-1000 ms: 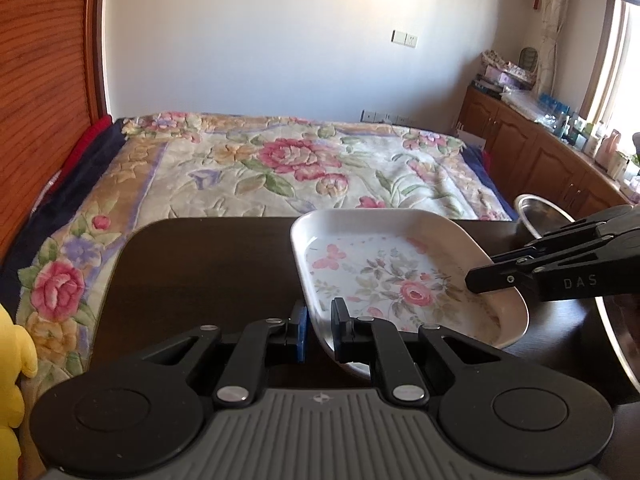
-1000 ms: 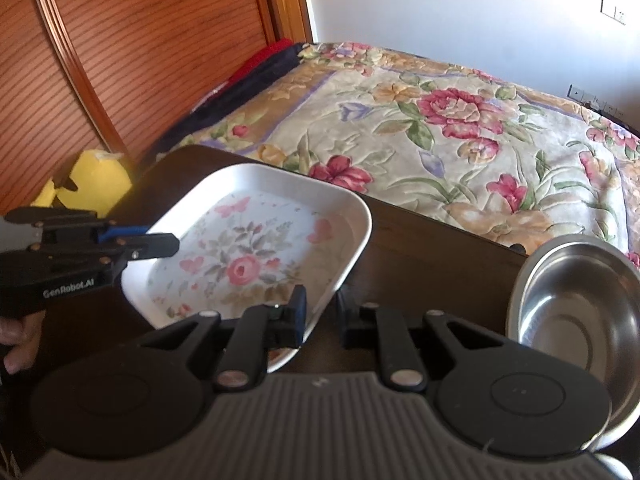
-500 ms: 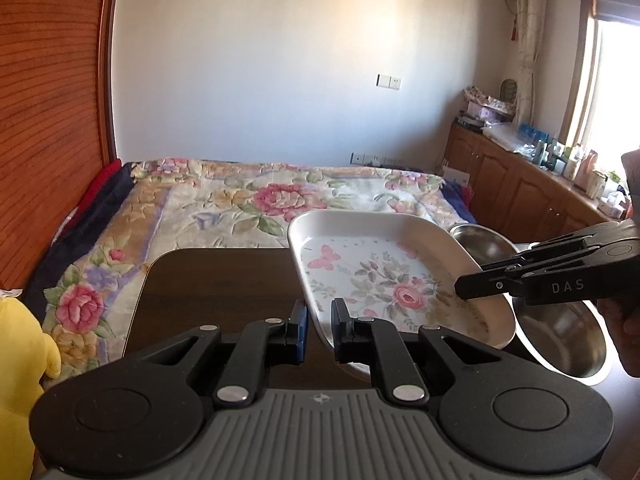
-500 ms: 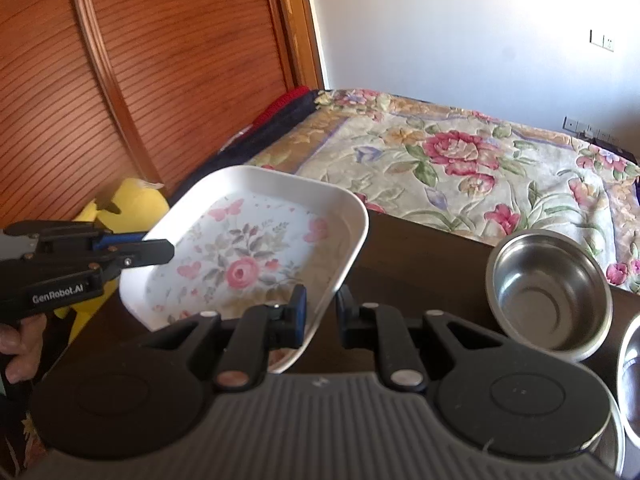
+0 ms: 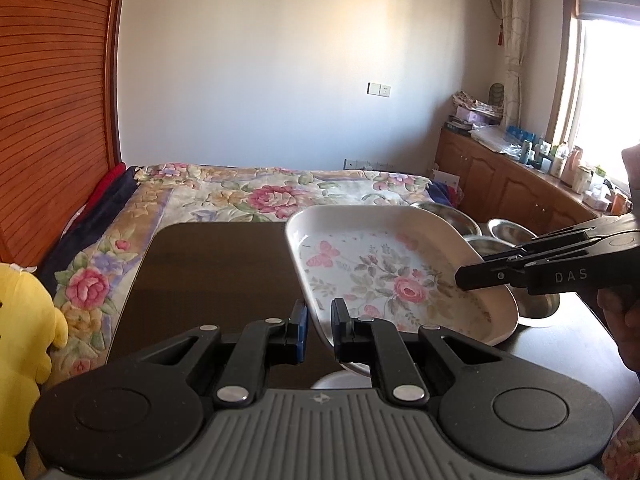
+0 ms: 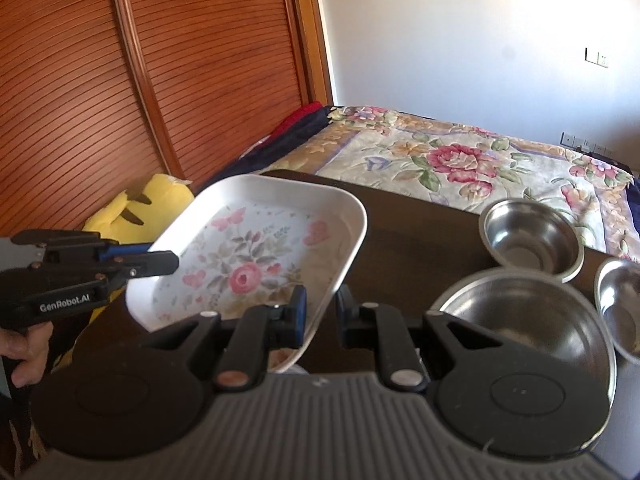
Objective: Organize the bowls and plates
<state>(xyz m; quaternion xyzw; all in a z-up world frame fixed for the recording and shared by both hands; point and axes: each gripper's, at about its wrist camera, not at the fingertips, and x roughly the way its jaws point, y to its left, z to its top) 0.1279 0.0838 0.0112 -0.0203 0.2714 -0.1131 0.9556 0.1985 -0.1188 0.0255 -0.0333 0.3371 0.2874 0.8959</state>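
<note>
Both hands are on it: the left gripper (image 5: 319, 326) has its fingers clamped on the near-left rim of the floral plate (image 5: 384, 276), and the right gripper (image 6: 320, 314) is pinched onto the opposite rim, so the plate hangs between the two, held clear above the dark table (image 5: 216, 264) and tilted, its far edge riding higher. This looks like the carry step, the plate in the air and not yet set anywhere. Over toward the table's right side wait the steel pieces: a large steel bowl (image 6: 532, 320) at the near right edge, a small steel bowl (image 6: 532, 240) behind it towards the bed-side edge, and a third bowl (image 6: 622, 312) at the right edge, only partly in view. Something pale shows under the plate at the near edge; too hidden to name. The next move calls for levelling the plate, picking a landing spot, and lowering with both grips in step before either lets go.
</note>
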